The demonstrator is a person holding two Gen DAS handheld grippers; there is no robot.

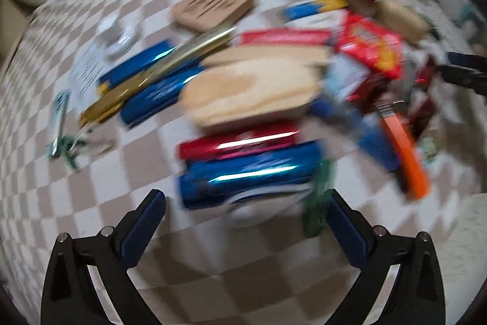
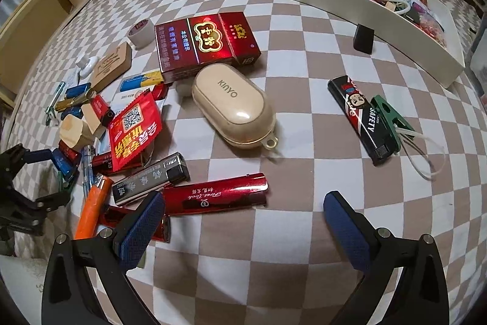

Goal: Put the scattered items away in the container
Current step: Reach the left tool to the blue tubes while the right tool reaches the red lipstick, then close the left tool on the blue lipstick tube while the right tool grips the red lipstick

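The right tool (image 2: 243, 218) is spread wide and empty. The glossy red metal lighter (image 2: 214, 194) lies just ahead — long axis crosswise, touching the left pad, nearer this hand. The long white container (image 2: 374, 20) sits upper right.

The left tool (image 1: 245, 209) — also wide, empty — faces a blue foil lighter (image 1: 249, 172) in a blurred view.

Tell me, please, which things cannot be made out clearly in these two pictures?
- Left wrist view: motion blur smears the pile; no labels are readable.
- Right wrist view: the tray is cut by the right edge; its contents are too small.
- Right wrist view: the left gripper sits at the edge; its jaws are unclear.
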